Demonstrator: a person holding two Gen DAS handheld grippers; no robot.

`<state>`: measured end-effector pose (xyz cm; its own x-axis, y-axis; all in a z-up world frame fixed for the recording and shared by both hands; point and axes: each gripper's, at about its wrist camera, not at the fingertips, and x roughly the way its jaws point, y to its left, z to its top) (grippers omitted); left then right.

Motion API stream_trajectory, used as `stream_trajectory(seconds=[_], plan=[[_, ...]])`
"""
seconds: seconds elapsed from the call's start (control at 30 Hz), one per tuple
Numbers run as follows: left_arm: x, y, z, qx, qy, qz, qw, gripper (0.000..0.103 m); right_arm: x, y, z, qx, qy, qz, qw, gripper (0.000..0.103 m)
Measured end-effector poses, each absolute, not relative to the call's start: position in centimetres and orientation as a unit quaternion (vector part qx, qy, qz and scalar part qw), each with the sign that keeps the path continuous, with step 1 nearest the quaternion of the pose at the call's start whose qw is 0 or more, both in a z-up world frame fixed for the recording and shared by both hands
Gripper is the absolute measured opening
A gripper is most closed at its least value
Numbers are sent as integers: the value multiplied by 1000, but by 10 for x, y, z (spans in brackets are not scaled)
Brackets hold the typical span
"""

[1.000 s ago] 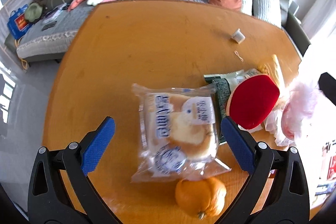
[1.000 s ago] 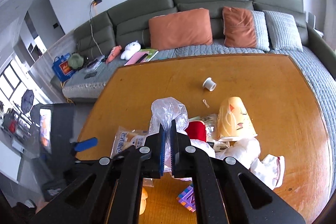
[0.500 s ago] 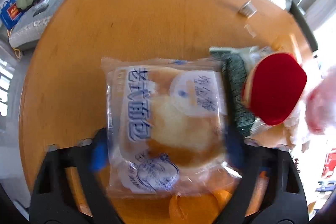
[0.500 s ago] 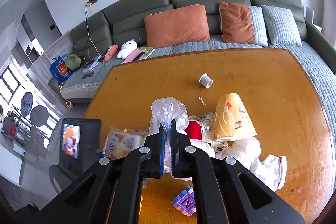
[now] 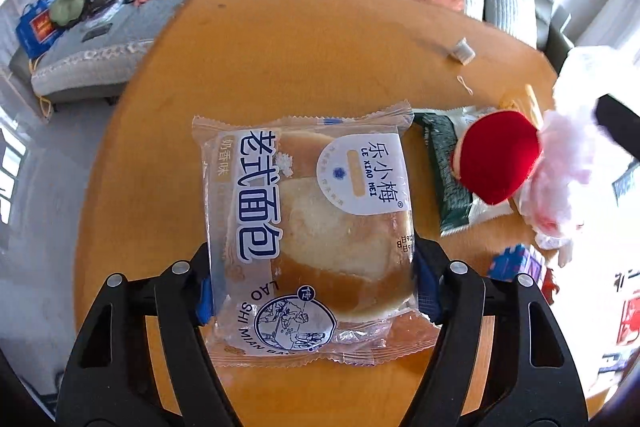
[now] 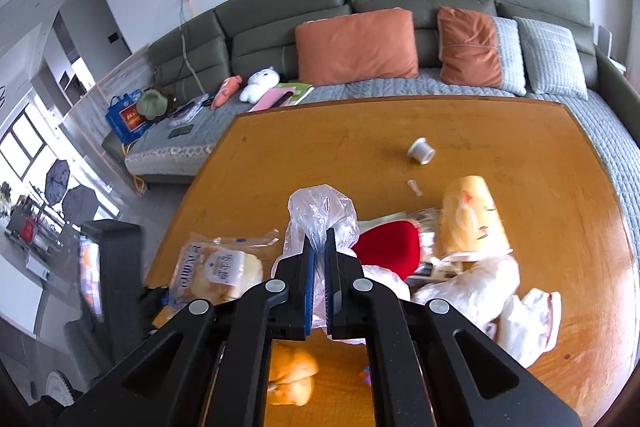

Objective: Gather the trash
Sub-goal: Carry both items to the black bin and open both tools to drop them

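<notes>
- The left gripper (image 5: 310, 283) points steeply down at the wooden table (image 5: 304, 59). Its jaws are closing, and the blue pads (image 5: 204, 293) press on both side edges of a bread packet (image 5: 308, 231).
- The bread packet is clear plastic with blue lettering and a bun inside. It sits between the left jaws, near the table's left edge.
- The right gripper (image 6: 319, 267) has its jaws nearly together, pinching a clear plastic bag (image 6: 320, 211) that bunches up above the fingertips.
- To the right of the bread packet lie a green snack wrapper (image 5: 448, 179), a red round thing (image 5: 496, 159) and crumpled white and pink wrappers (image 5: 560, 171).
- In the right view, a yellow paper cup (image 6: 472, 215) lies on its side beside the red thing, with white crumpled bags (image 6: 480, 291) just in front.
- An orange (image 6: 290, 379) lies on the table below the right gripper.
- A small white spool (image 6: 421, 150) sits well apart, further up the table.
</notes>
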<state>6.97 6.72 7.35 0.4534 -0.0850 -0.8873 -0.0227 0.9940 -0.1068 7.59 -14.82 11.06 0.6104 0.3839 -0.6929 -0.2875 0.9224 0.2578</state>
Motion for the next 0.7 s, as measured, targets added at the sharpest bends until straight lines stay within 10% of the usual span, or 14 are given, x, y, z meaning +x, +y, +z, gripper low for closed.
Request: stream_trajectory(seconds=[0.7], plan=[[-91, 297, 78, -168, 489, 163, 840, 71, -4, 90, 95, -32, 437, 378, 815, 5]])
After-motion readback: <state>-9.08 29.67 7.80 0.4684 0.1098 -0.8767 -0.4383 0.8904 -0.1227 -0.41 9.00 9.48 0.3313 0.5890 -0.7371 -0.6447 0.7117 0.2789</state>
